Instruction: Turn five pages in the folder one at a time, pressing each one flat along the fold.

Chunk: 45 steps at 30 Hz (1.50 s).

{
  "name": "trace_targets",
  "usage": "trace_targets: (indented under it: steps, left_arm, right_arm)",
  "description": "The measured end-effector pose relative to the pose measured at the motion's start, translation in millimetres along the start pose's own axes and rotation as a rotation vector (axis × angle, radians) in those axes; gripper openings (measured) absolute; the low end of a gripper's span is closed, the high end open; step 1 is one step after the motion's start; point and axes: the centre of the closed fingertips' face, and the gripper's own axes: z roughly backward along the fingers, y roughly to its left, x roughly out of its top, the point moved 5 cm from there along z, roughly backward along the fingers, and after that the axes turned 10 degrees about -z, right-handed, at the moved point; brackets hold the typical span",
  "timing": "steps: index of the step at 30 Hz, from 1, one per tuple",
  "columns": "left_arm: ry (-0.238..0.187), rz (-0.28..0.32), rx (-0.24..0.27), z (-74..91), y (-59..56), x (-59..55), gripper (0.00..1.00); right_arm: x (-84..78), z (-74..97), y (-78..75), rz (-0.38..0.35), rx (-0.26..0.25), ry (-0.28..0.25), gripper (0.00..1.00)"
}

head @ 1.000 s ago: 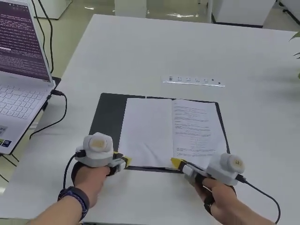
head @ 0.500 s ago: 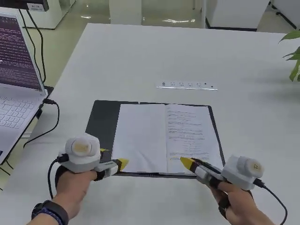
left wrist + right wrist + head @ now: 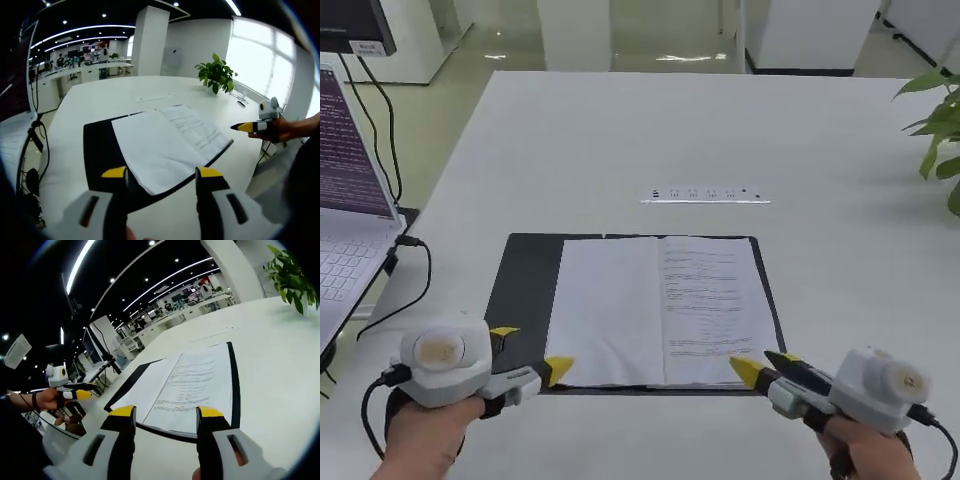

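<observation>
Folder (image 3: 523, 292) lies open and flat on white table (image 3: 620, 120), black cover showing widest on the left side. Blank page (image 3: 607, 312) left of the fold, printed page (image 3: 715, 300) right of it; both lie flat.

Left gripper (image 3: 530, 351) at the folder's near left corner, held in a hand (image 3: 420, 435), yellow tips pointing right across the cover. In the left gripper view its jaws (image 3: 161, 172) stand well apart, the blank page's near corner seen between them, just above the cover.

Right gripper (image 3: 765, 365) at the near right corner, tips aimed left toward the printed page's bottom edge. Right gripper view: jaws (image 3: 166, 411) apart, the folder's near edge between them. Contact with the paper can't be judged from the head view; it looks just short of it.

Each gripper shows in the other's view: right one (image 3: 248, 127) beyond the folder's far side, left one (image 3: 80, 390) off the cover's edge.

Surroundings: power strip (image 3: 705, 195) beyond the folder, laptop (image 3: 345, 210) at far left with cable (image 3: 400, 290), plant (image 3: 932, 120) at right edge
</observation>
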Motion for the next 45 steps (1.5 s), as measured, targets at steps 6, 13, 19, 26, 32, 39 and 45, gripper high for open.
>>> trace_targets:
  steps: [6,13,19,26,32,39,45]
  left_arm:
    - [-0.010,0.015,0.024,14.2,-2.6,3.0,0.57]
    - [-0.035,0.031,0.043,26.2,-9.7,18.4,0.62]
    - [-0.040,0.020,0.056,29.8,-12.5,24.2,0.65]
    - [-0.012,0.019,0.039,25.9,-25.4,20.4,0.66]
    - [0.009,0.013,0.027,22.3,-32.9,21.0,0.67]
    - [0.006,-0.004,0.000,14.1,-38.2,28.7,0.67]
    - [0.015,-0.034,-0.030,5.7,-48.1,34.5,0.67]
  right_arm:
    - [-1.2,13.9,8.0,0.018,0.005,-0.006,0.50]
    - [-5.9,23.8,16.9,0.075,0.002,0.025,0.54]
    - [-7.0,30.1,20.3,0.097,0.003,0.034,0.56]
    - [-7.8,40.4,21.5,0.078,-0.005,0.016,0.57]
    - [-17.2,48.0,22.4,0.079,-0.007,0.034,0.57]
    - [-19.3,51.1,26.1,0.075,-0.003,0.035,0.58]
    - [-18.1,51.6,28.3,0.077,0.005,0.041,0.58]
